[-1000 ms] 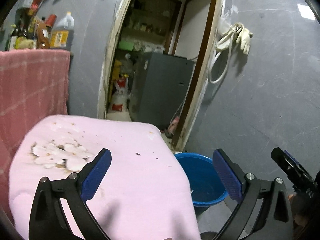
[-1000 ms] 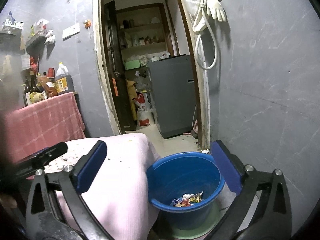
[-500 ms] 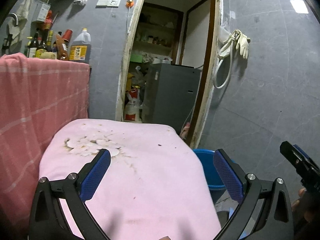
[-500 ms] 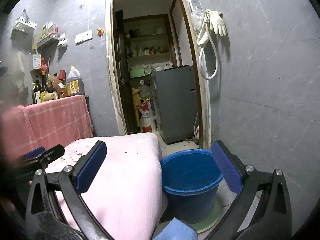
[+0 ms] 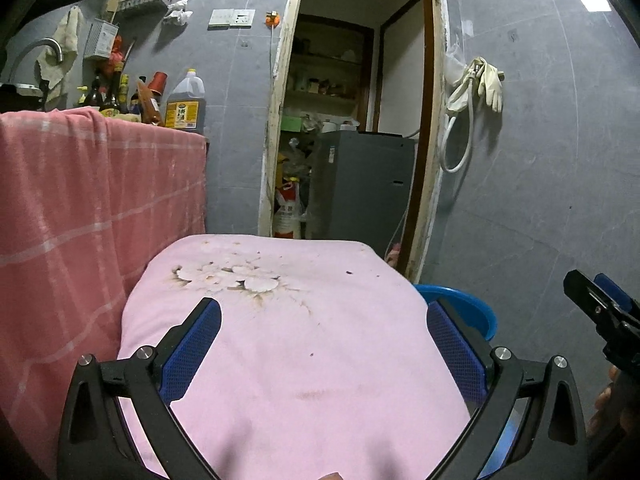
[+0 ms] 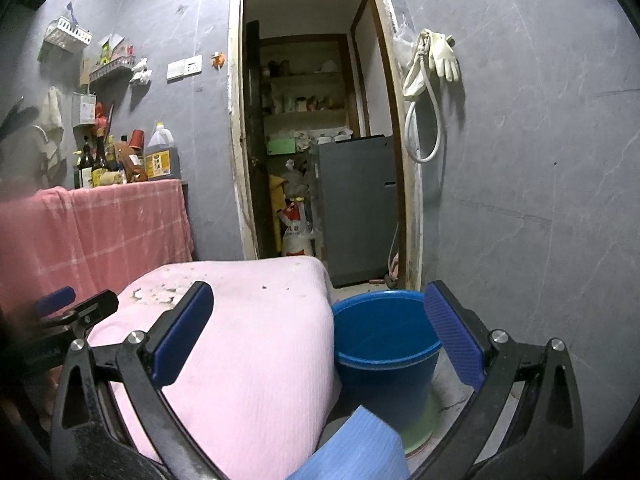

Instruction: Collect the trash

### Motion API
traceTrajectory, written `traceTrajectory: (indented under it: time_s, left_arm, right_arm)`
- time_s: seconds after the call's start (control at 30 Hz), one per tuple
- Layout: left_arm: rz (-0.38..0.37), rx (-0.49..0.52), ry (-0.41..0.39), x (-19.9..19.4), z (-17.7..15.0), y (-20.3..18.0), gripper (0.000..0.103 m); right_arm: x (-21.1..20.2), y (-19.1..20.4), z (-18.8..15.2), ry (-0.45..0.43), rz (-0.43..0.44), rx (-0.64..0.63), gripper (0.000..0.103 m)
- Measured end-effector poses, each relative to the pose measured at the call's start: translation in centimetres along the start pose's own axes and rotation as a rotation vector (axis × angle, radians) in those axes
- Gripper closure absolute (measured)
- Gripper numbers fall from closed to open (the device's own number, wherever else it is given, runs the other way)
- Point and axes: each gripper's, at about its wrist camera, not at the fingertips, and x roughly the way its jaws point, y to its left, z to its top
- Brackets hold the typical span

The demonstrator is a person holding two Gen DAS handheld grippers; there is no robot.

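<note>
Blue plastic bucket, one only, upright on floor just beside pink-covered table, mouth facing up; contents hidden at this angle. Pale flaky scraps clustered on far left part of pink cloth, long axis of patch running left to right. Left gripper spread wide over cloth, holding nothing. Right gripper likewise wide apart, empty, one finger over cloth, other over bucket rim. Several bottles on red-draped counter.

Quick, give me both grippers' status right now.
Left gripper: open, holding nothing, above the pink-covered table.
Right gripper: open, holding nothing, facing the blue bucket.
</note>
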Motion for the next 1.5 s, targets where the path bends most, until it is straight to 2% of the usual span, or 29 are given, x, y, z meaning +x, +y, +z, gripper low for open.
traceTrajectory:
  time_s: [0.7,1.0,1.5]
  left_arm:
    - [0.045,-0.005,-0.003,-1.5,-3.0,1.2,0.002]
    - [0.055,-0.017,-0.03,-2.2,-3.9,1.6,0.002]
    - [0.069,-0.012,-0.011,-1.9,-5.0,1.7,0.002]
  right_arm:
    - [-0.6,1.1,-2.9,0.039,-0.009,-0.018,0.0]
    - [-1.0,1.6,-3.7,0.02,-0.037,-0.042,0.0]
    - [-0.6,1.6,-4.4,0.041,-0.06,-0.048,0.0]
